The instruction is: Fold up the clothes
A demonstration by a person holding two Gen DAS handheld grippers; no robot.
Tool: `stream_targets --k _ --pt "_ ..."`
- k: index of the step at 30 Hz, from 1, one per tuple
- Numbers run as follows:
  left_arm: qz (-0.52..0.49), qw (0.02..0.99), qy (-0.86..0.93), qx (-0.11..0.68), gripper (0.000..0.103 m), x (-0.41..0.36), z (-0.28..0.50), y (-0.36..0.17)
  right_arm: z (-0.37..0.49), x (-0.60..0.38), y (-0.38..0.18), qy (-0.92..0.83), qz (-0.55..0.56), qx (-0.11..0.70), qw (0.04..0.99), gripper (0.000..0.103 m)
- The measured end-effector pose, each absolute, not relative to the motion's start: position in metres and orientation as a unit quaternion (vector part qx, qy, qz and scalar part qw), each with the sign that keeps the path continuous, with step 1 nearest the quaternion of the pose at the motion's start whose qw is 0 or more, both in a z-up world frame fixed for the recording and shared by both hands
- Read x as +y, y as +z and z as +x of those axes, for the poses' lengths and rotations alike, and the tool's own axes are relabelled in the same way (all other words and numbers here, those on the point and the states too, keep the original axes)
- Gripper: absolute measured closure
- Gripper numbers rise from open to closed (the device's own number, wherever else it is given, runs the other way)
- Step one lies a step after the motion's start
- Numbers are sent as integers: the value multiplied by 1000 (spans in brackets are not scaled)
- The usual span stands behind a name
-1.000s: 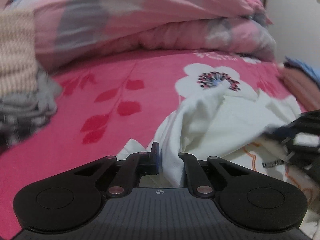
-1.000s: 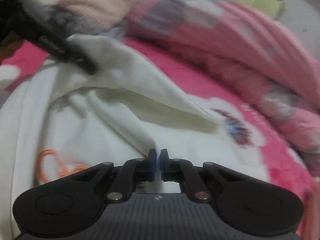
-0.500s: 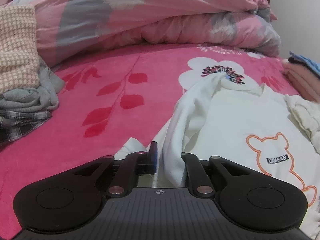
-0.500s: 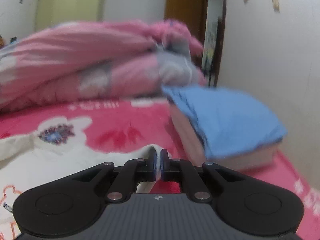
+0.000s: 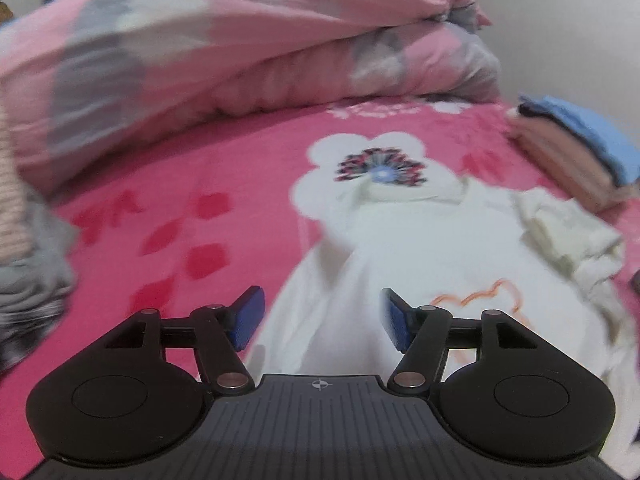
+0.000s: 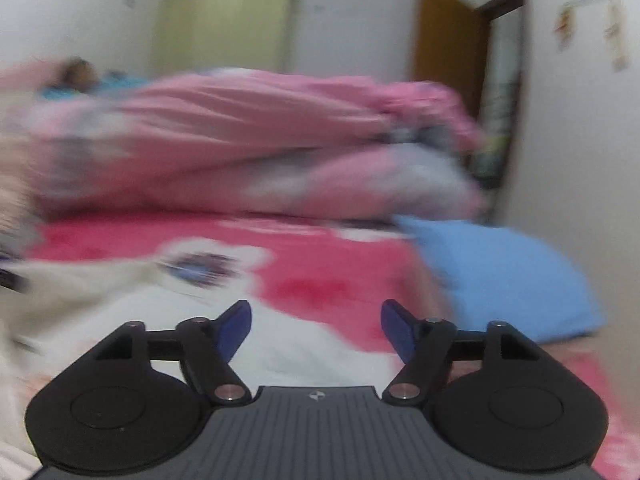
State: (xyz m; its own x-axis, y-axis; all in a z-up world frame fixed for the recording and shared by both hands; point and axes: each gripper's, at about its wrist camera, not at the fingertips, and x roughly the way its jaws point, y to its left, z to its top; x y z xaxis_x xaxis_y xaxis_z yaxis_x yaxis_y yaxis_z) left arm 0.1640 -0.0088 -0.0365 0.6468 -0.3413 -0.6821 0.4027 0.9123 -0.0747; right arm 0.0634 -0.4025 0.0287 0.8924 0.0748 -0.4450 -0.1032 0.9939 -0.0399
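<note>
A white sweatshirt (image 5: 404, 248) with an orange bear outline lies spread on the pink flowered bedsheet (image 5: 224, 184). Its right sleeve sits bunched at the right. My left gripper (image 5: 320, 322) hovers over the garment's left side, its jaws opening, and the blue pads press on nothing. In the right wrist view the white sweatshirt (image 6: 304, 344) lies below my right gripper (image 6: 316, 330), whose jaws are also opening with no cloth between them.
A rolled pink and grey quilt (image 5: 240, 64) fills the back of the bed. A folded stack topped with blue cloth (image 5: 580, 148) sits at the right, the same blue cloth (image 6: 500, 276) in the right wrist view. Unfolded grey and checked clothes (image 5: 28, 280) lie left. A brown door (image 6: 448, 72) stands behind.
Both grippers let go of the white sweatshirt and their jaws spread apart. The right gripper swung from over the garment toward the blue stack and lifted. The left gripper rose a little.
</note>
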Motion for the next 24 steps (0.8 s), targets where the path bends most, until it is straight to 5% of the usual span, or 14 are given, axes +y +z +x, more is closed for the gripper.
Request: stream_targets --k 5,9,16,19,21,24 --pt "-35 898 -242 365 32 -3 179 -23 163 -387 2 133 -22 292 947 27" --pt "8 886 -251 390 19 -17 200 -36 245 -391 -33 162 -2 363 918 26" --pt "65 852 -235 463 21 -39 269 -95 292 -401 -91 150 13 473 868 25" --pt "88 849 -234 466 31 -50 277 -114 280 -393 -92 155 -16 470 869 38" --pt "98 854 -230 456 39 -55 275 -119 271 -387 -89 161 -33 465 870 57" --pt "99 867 -221 436 83 -57 271 -115 268 -377 -88 149 -61 452 877 90"
